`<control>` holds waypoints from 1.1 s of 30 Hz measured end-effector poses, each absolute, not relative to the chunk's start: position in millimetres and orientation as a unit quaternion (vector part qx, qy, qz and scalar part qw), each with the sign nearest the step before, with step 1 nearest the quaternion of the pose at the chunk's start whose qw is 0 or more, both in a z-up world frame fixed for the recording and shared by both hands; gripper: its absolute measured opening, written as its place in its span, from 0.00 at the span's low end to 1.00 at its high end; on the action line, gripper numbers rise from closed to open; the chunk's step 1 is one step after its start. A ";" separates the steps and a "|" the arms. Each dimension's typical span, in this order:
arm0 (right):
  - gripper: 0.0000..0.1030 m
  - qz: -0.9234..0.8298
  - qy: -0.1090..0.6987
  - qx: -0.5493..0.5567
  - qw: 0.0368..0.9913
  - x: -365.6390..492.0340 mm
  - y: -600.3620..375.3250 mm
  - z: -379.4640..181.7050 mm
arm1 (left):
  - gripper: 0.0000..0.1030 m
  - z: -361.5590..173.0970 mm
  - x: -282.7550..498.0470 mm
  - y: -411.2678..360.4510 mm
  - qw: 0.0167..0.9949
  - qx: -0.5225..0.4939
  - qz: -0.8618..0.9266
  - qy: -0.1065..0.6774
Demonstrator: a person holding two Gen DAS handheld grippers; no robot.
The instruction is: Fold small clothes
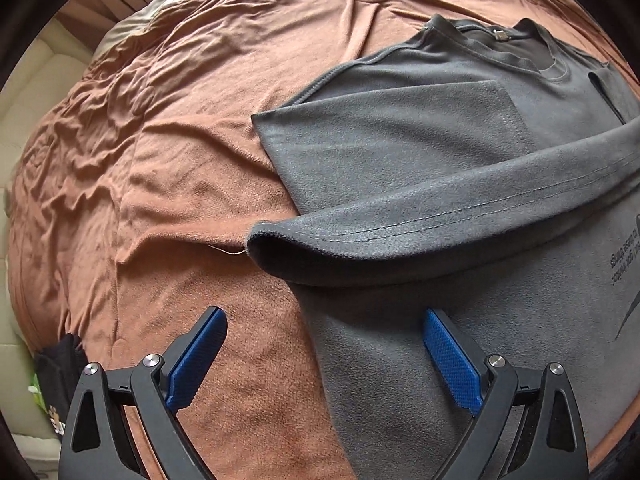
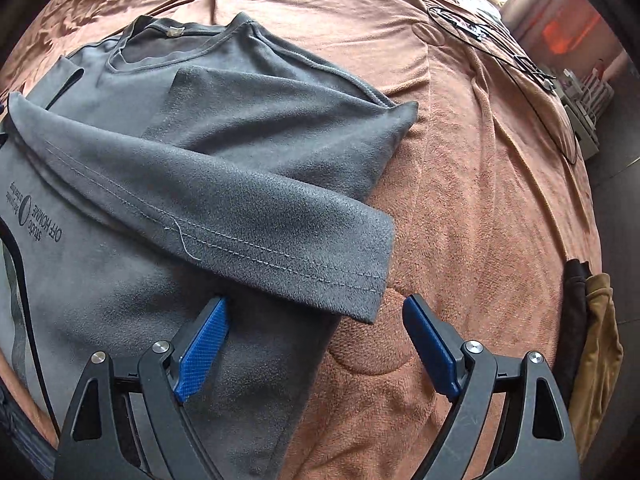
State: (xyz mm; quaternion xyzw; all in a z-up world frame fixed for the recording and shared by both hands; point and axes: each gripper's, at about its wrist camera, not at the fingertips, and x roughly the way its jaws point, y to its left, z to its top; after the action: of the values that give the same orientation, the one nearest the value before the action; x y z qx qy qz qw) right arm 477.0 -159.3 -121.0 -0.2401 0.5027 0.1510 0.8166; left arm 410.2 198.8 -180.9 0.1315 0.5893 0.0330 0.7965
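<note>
One grey T-shirt [image 1: 420, 152] [image 2: 192, 152] lies on a brown blanket [image 1: 180, 160] [image 2: 480, 160] spread over a bed, collar at the far end, both side portions folded inward over the chest. The bottom hem [image 1: 460, 216] [image 2: 248, 248], marked by a double row of stitching, is turned up across the middle of the garment; its left corner curls up off the cloth beneath, its right corner lies flat and overhangs the body onto the blanket. Black printed lettering [image 2: 44, 232] shows on the exposed near panel. The left gripper [image 1: 324, 316] is spread wide and holds nothing, one blue pad over the blanket, the other over the shirt's near left edge. The right gripper [image 2: 316, 304] is likewise spread and empty, straddling the shirt's near right edge just short of the hem. Open blanket extends left, right and beyond the collar. Two folded dark and tan garments [image 2: 588, 320] sit at the bed's right edge; clothes hangers [image 2: 492, 40] lie far right, count uncertain.
</note>
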 end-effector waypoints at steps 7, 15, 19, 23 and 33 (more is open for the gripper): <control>0.84 0.134 0.480 -0.238 0.834 495.6 -158.9 -115.2 | 0.97 -183.9 427.0 215.4 0.808 0.098 0.046 0.580; 0.84 0.099 0.464 -0.178 0.862 536.3 -173.0 -108.6 | 0.97 -176.6 452.8 238.6 0.828 0.058 0.075 0.553; 0.84 0.084 0.461 -0.127 0.874 553.0 -183.0 -109.6 | 0.97 -179.7 466.0 253.9 0.829 0.017 0.083 0.552; 0.84 0.085 0.456 -0.076 0.883 556.8 -195.7 -108.7 | 0.95 -179.2 471.6 264.5 0.836 -0.017 0.095 0.541; 0.69 0.133 0.452 -0.012 0.882 538.2 -225.2 -98.7 | 0.78 -159.2 463.2 284.4 0.856 -0.103 0.087 0.500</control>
State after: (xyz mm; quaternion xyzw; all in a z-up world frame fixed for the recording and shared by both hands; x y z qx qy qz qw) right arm 538.2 -225.2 -98.7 -0.0119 0.4524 0.1327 0.8818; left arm 463.2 284.4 -159.2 -0.1030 0.4995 0.0867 0.8558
